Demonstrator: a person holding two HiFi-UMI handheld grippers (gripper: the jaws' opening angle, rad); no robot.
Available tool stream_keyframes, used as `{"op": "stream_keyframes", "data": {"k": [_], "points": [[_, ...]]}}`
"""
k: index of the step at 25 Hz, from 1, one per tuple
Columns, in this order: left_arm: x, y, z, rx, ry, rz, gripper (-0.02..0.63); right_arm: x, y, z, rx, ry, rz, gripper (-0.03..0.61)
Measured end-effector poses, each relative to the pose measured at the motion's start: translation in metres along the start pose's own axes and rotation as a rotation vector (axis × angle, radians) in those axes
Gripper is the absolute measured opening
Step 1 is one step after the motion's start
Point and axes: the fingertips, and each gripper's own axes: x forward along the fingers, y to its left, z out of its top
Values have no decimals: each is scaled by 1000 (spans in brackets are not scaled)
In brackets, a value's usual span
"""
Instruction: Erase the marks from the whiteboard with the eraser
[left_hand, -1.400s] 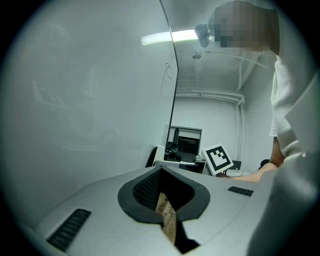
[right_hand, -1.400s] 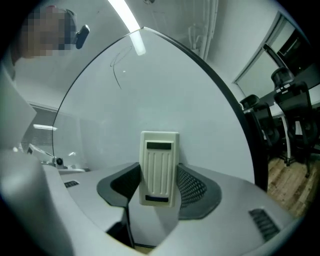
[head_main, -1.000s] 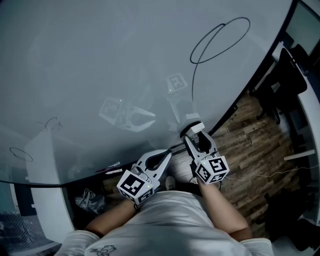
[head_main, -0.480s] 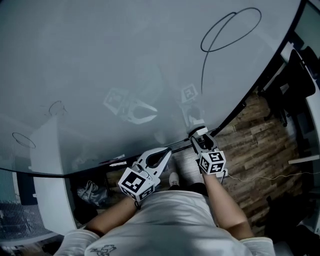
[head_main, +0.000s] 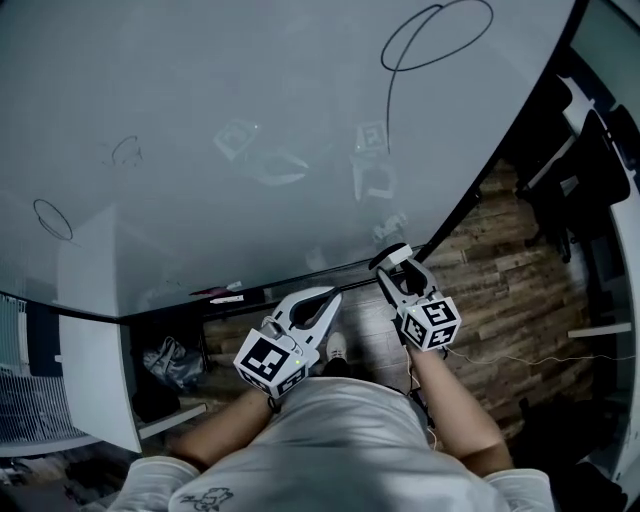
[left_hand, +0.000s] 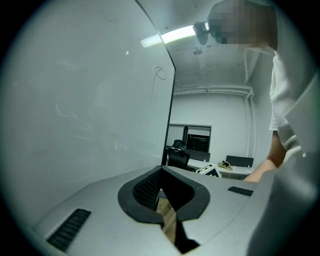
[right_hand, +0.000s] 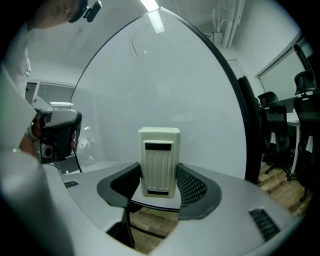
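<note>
The whiteboard (head_main: 230, 90) fills the top of the head view. It bears a long looped line (head_main: 435, 35) at the upper right, a small scribble (head_main: 125, 150) and an oval (head_main: 52, 218) at the left. My right gripper (head_main: 392, 258) is at the board's lower edge, shut on a cream ribbed eraser (right_hand: 159, 162) that stands upright between its pads, in front of the whiteboard (right_hand: 190, 90). My left gripper (head_main: 318, 300) is below the board's edge, shut, with nothing in it (left_hand: 161, 171). A faint looped line (left_hand: 159, 75) shows on the whiteboard (left_hand: 75, 100) beside it.
A ledge with markers (head_main: 225, 296) runs under the board. Dark office chairs (head_main: 590, 150) stand at the right on the wooden floor (head_main: 500, 280). A white cabinet (head_main: 90, 330) and a bag (head_main: 170, 362) sit at the lower left. A desk with chairs (left_hand: 200, 160) lies beyond the board's end.
The head view has tilted, so the board's lower edge and its marks sit higher in the frame. Both grippers hold about the same place. The eraser stays in the right gripper.
</note>
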Motion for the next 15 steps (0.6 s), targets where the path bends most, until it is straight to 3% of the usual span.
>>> {"op": "stream_keyframes", "data": {"k": [9,15], "points": [[-28,-84,-16,1,-44,24,6,-119,67,36,-144,-67,125,235],[-56,-151,-34,14,-61,39,6,-205,90,23,-162,-73,143,235]]}}
